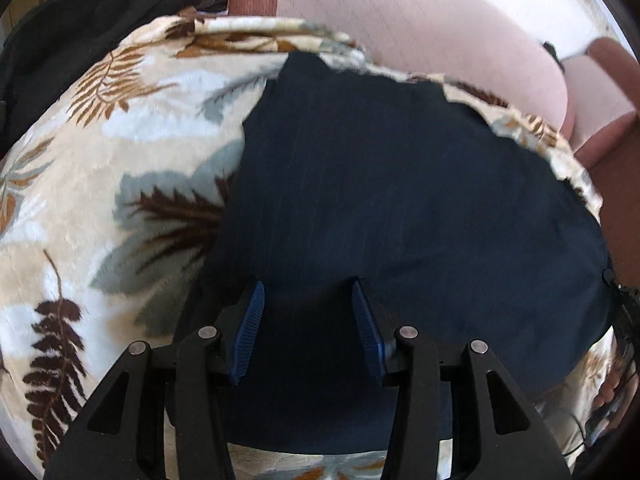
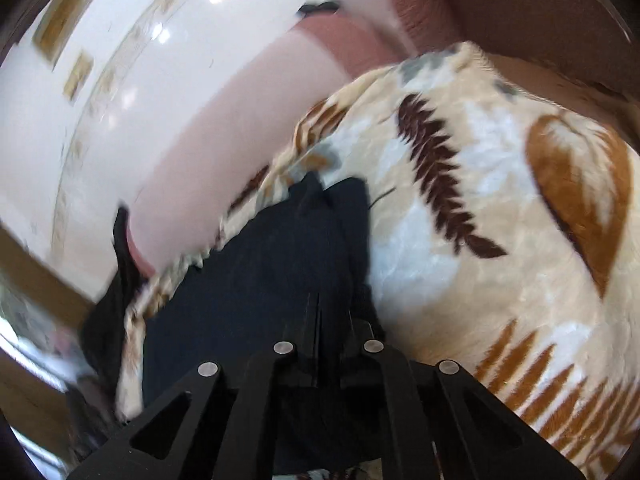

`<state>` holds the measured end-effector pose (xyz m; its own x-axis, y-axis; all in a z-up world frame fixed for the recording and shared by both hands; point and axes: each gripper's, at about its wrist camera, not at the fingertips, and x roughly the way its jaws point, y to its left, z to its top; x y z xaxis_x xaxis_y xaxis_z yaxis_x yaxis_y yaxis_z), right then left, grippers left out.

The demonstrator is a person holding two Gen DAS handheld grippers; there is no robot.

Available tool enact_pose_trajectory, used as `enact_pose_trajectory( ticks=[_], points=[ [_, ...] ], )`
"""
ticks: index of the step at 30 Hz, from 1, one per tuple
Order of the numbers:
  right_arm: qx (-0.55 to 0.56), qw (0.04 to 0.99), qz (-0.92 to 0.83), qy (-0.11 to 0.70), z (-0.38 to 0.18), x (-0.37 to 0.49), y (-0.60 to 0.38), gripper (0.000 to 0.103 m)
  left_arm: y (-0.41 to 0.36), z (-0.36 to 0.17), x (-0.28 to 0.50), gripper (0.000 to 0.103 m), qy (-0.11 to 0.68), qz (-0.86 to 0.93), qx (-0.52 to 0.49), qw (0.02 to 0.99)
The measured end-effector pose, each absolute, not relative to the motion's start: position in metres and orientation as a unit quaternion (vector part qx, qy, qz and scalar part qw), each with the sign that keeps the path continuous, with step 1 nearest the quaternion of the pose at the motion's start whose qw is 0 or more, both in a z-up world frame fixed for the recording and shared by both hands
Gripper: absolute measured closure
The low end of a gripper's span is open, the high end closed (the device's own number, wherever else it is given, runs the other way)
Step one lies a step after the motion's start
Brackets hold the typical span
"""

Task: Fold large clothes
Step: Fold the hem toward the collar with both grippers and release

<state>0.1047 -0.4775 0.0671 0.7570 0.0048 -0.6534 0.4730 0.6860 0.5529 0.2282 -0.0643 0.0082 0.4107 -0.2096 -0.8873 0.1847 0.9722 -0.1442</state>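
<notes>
A dark navy garment [image 1: 400,200] lies spread on a cream blanket with a fern-leaf print [image 1: 100,160]. My left gripper [image 1: 308,292] is open, its blue pads [image 1: 252,328] apart just above the garment's near part, holding nothing. In the right wrist view the same navy garment [image 2: 260,272] lies on the blanket [image 2: 500,220]. My right gripper [image 2: 320,316] has its fingers pressed together over the garment's edge; the dark cloth hides whether fabric is pinched between them.
A black cloth [image 1: 80,28] lies at the far left of the blanket. A pink and reddish sofa cushion [image 1: 420,28] runs behind it. A white tiled floor [image 2: 80,120] lies beyond the sofa edge.
</notes>
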Motion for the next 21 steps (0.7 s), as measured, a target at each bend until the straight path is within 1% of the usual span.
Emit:
enact_pose_trajectory(
  ticks=[3, 4, 5, 6, 7, 8, 10, 12, 14, 15, 19, 21],
  points=[
    [0.393, 0.818, -0.155, 0.39, 0.029, 0.115, -0.49, 0.099, -0.069, 0.008, 0.223, 0.056, 0.528, -0.107, 0.009, 0.842],
    [0.407, 0.813, -0.161, 0.385, 0.028, 0.111, -0.491, 0.091, -0.071, 0.008, 0.222, 0.052, 0.531, -0.106, 0.014, 0.841],
    [0.413, 0.814, -0.164, 0.373, 0.034, 0.107, -0.49, 0.086, -0.072, 0.007, 0.221, 0.049, 0.532, -0.107, 0.017, 0.84],
    [0.413, 0.818, -0.175, 0.36, 0.043, 0.102, -0.489, 0.08, -0.072, 0.006, 0.221, 0.048, 0.533, -0.106, 0.021, 0.839],
    [0.41, 0.824, -0.19, 0.341, 0.056, 0.095, -0.486, 0.077, -0.073, 0.005, 0.22, 0.047, 0.533, -0.104, 0.025, 0.839],
    [0.41, 0.83, -0.193, 0.326, 0.063, 0.09, -0.484, 0.077, -0.074, 0.005, 0.219, 0.047, 0.533, -0.103, 0.027, 0.839],
    [0.411, 0.845, -0.179, 0.292, 0.083, 0.085, -0.471, 0.069, -0.075, 0.005, 0.218, 0.046, 0.534, -0.102, 0.031, 0.839],
    [0.402, 0.857, -0.162, 0.277, 0.096, 0.084, -0.456, 0.067, -0.076, 0.005, 0.216, 0.045, 0.536, -0.1, 0.032, 0.838],
    [0.39, 0.869, -0.135, 0.273, 0.107, 0.09, -0.435, 0.062, -0.076, 0.005, 0.217, 0.044, 0.537, -0.099, 0.035, 0.837],
    [0.381, 0.873, -0.127, 0.277, 0.107, 0.099, -0.424, 0.056, -0.077, 0.005, 0.217, 0.043, 0.538, -0.098, 0.037, 0.836],
    [0.347, 0.874, -0.151, 0.305, 0.083, 0.115, -0.398, 0.056, -0.076, 0.005, 0.217, 0.041, 0.546, -0.097, 0.03, 0.832],
    [0.369, 0.839, -0.181, 0.356, 0.054, 0.122, -0.401, 0.058, -0.075, 0.005, 0.218, 0.041, 0.55, -0.099, 0.026, 0.829]
  ],
)
